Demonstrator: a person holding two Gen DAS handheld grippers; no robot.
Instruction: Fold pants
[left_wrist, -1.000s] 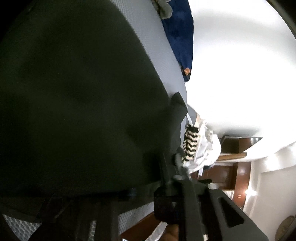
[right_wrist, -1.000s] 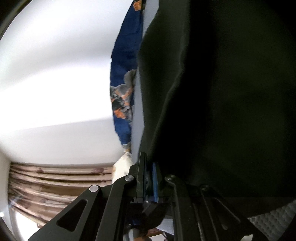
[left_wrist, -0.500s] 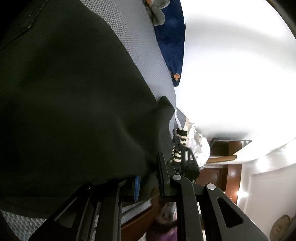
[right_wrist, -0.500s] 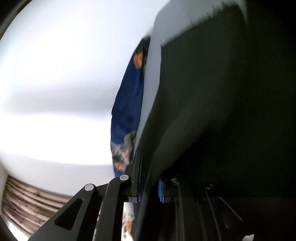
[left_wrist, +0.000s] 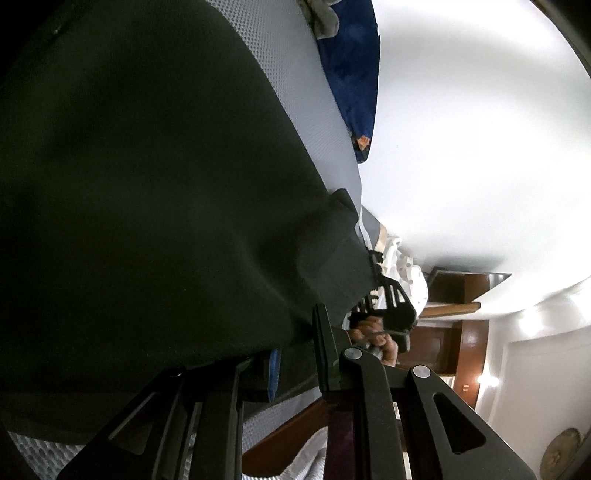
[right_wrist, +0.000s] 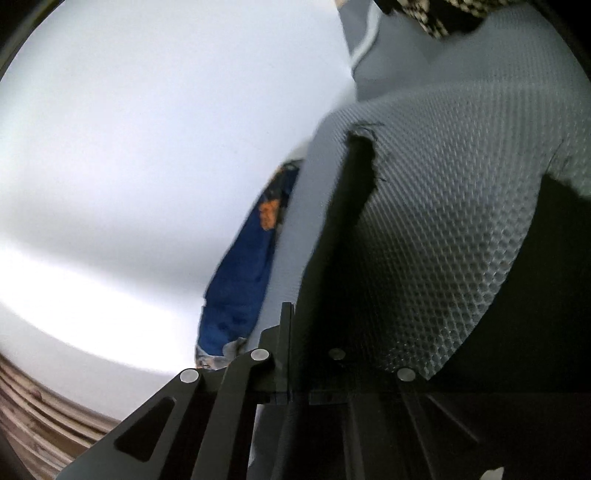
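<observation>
The dark green pants (left_wrist: 147, 184) fill most of the left wrist view and lie over a grey mesh-textured surface (left_wrist: 317, 107). My left gripper (left_wrist: 295, 354) is shut on an edge of the pants near its corner. In the right wrist view the pants (right_wrist: 332, 251) hang as a dark fold in front of the grey surface (right_wrist: 443, 240). My right gripper (right_wrist: 295, 369) is shut on that fold of the pants. The right gripper with the hand that holds it also shows in the left wrist view (left_wrist: 388, 317).
A blue patterned cloth (left_wrist: 354, 74) lies at the far edge of the grey surface; it also shows in the right wrist view (right_wrist: 243, 277). A white wall lies beyond. Dark wooden furniture (left_wrist: 454, 332) and white items (left_wrist: 406, 273) are at the right.
Both grippers have lifted and swung with the pants. In the right wrist view the pants now cover less and the grey surface shows. The right gripper has come into the left wrist view.
</observation>
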